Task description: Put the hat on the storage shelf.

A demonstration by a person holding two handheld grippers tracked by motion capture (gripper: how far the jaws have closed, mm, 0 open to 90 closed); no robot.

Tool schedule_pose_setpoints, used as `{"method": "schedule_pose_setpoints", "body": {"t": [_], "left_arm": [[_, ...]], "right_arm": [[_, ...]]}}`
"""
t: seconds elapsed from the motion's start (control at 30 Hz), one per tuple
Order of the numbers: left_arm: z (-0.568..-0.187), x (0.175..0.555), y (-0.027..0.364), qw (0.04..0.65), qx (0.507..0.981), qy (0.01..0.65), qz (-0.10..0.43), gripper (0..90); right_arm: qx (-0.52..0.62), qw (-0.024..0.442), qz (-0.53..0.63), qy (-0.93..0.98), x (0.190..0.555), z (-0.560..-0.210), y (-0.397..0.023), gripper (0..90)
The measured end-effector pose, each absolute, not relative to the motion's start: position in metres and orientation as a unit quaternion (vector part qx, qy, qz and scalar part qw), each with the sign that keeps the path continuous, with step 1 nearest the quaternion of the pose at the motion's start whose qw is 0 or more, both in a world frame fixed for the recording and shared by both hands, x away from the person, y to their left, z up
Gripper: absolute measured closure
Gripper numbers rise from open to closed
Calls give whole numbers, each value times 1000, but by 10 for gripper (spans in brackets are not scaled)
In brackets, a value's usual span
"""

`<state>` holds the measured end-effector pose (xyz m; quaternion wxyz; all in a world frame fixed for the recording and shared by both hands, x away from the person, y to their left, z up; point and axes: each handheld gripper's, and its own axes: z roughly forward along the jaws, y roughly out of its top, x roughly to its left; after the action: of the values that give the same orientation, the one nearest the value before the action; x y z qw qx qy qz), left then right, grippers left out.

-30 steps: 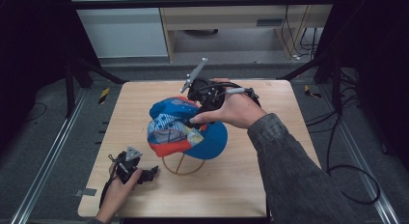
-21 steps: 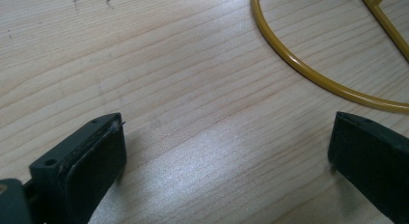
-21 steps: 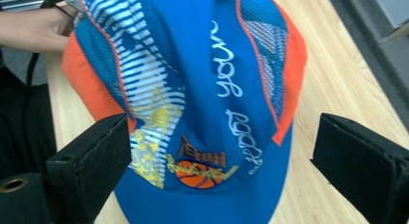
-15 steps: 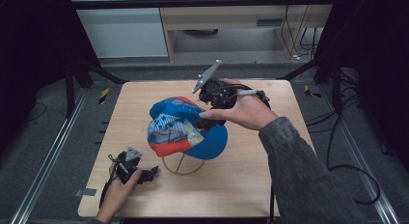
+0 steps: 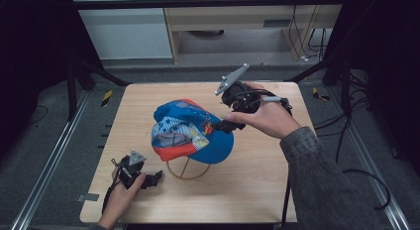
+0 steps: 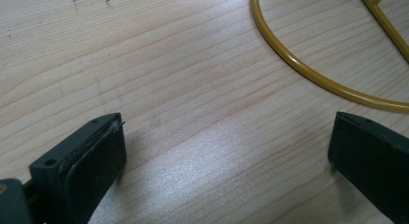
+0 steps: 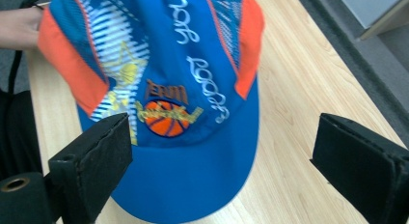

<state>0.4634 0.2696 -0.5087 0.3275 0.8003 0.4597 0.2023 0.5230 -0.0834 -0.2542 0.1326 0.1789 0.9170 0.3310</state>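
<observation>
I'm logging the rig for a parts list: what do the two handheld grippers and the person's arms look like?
Both the left gripper and the right gripper are black, with blocky padded jaws, a grey three-cornered plate on top and a trailing black cable. The right arm wears a grey sleeve.

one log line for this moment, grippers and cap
right gripper: open, above cap brim | left gripper: open, low over table near stand ring | cap: on yellow wire stand, not gripped

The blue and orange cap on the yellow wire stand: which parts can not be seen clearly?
- Blue and orange fabric cap: high view, covers the top of the yellow wire stand.
- Cap lettering: right gripper view, blurred.
- Stand's ring: left gripper view, cut off by the edge.
</observation>
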Motion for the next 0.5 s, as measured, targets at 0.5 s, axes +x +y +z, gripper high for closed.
{"method": "schedule_pose_setpoints", "body": {"t": [0.5], "left_arm": [[-509, 463, 269, 330, 799, 460, 202, 0]], "right_arm": [[240, 170, 346, 891, 519, -261, -127, 116]]}}
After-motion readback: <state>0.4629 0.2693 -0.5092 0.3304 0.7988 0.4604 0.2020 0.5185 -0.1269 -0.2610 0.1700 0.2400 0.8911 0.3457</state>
